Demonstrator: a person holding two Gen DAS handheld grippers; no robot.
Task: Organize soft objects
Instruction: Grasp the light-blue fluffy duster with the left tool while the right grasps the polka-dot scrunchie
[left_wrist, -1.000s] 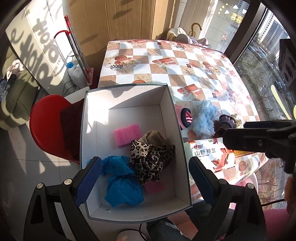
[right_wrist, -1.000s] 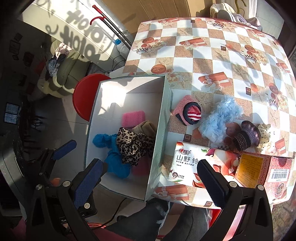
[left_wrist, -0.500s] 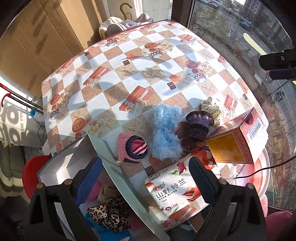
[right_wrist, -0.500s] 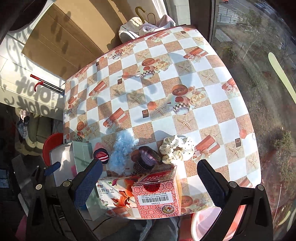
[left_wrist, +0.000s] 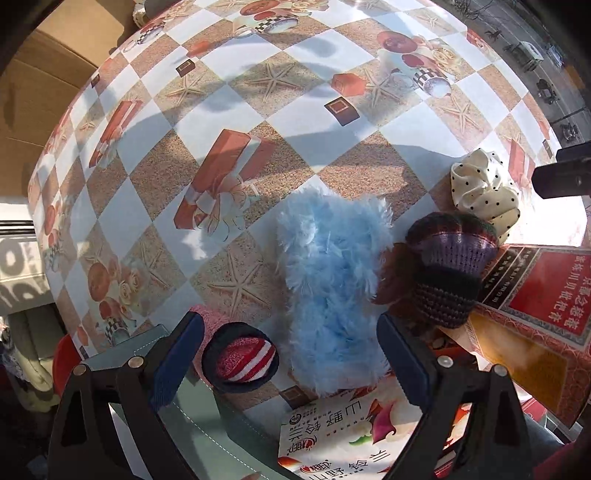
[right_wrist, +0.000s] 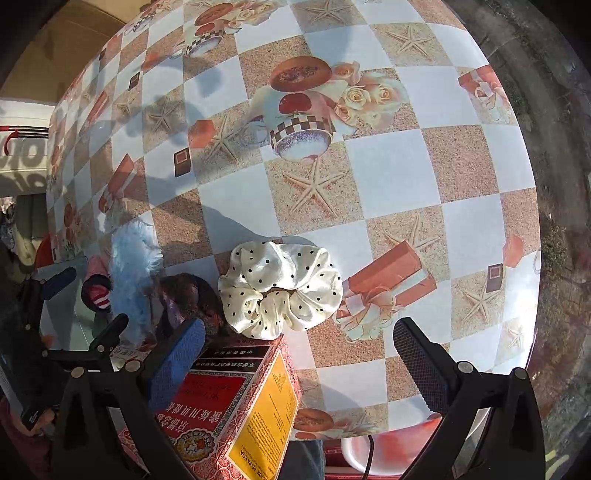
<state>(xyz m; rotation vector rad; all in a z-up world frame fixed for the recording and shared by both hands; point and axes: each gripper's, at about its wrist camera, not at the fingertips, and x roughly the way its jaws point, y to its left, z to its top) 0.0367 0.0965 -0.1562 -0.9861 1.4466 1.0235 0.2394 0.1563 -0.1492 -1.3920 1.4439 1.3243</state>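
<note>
- Fluffy pale-blue piece (left_wrist: 332, 288) lies on the tabletop (left_wrist: 236, 110) dead ahead of the left tool (left_wrist: 291, 354), at 12 o'clock, long axis running 12–6 along the fingers.
- Left tool: spread wide, empty. Striped sock roll (left_wrist: 240, 360) sits between its fingers, at 11 o'clock.
- Right tool (right_wrist: 299, 362): likewise spread, empty; dotted cream scrunchie (right_wrist: 280, 288) at its 12 o'clock.
- Judgement: left is nearer the blue piece; closing across its narrow width should work.

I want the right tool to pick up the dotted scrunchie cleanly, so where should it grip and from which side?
Pinch one puffy side of the scrunchie, across the ring, coming straight down from above. It lies flat on the table, and the red box touches its near edge, so the far or right side is likely freer.
</note>
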